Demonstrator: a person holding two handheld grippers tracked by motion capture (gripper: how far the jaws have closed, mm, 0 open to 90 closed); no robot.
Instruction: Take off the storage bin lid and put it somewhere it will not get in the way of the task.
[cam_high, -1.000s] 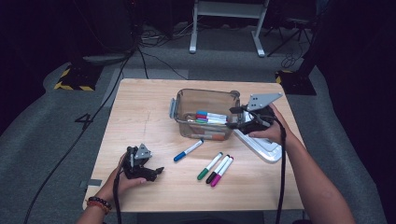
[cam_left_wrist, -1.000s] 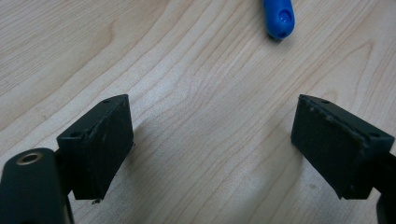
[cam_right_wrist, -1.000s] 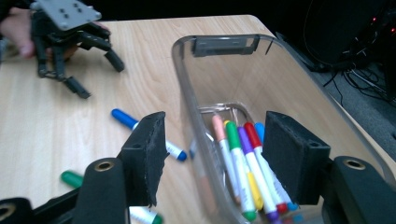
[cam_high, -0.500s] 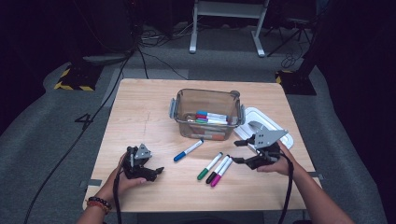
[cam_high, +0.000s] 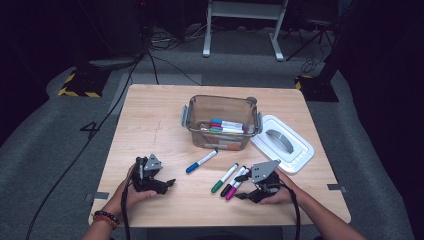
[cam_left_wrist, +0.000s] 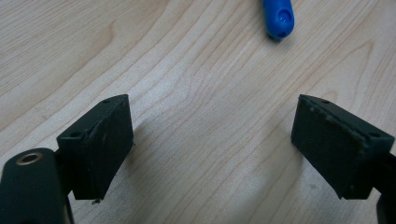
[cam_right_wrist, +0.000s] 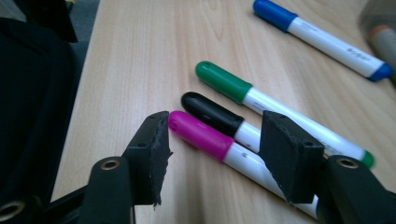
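Note:
Three markers lie side by side on the wooden table (cam_high: 150, 125): green (cam_high: 224, 178), black (cam_high: 233, 181) and magenta (cam_high: 238, 186). My right gripper (cam_high: 241, 195) is low at their near ends. In the right gripper view its jaws (cam_right_wrist: 212, 154) straddle the magenta marker (cam_right_wrist: 201, 135) and have just been closing; the pads do not press it. The black marker (cam_right_wrist: 210, 112) and green marker (cam_right_wrist: 224, 81) lie just beyond. A blue marker (cam_high: 202, 161) lies left of them. My left gripper (cam_high: 167, 184) rests on the table with jaws (cam_left_wrist: 212, 140) apart over bare wood, the blue marker's cap (cam_left_wrist: 279, 18) ahead.
A clear brownish bin (cam_high: 192, 117) stands mid-table with several markers (cam_high: 225, 126) inside. Its white lid (cam_high: 282, 143) lies to the right of it. Cables trail from both grippers. Dark floor with stands and cords surrounds the table.
My right gripper has come down from beside the bin to the near ends of the three markers at the table's front. The left gripper has stayed put.

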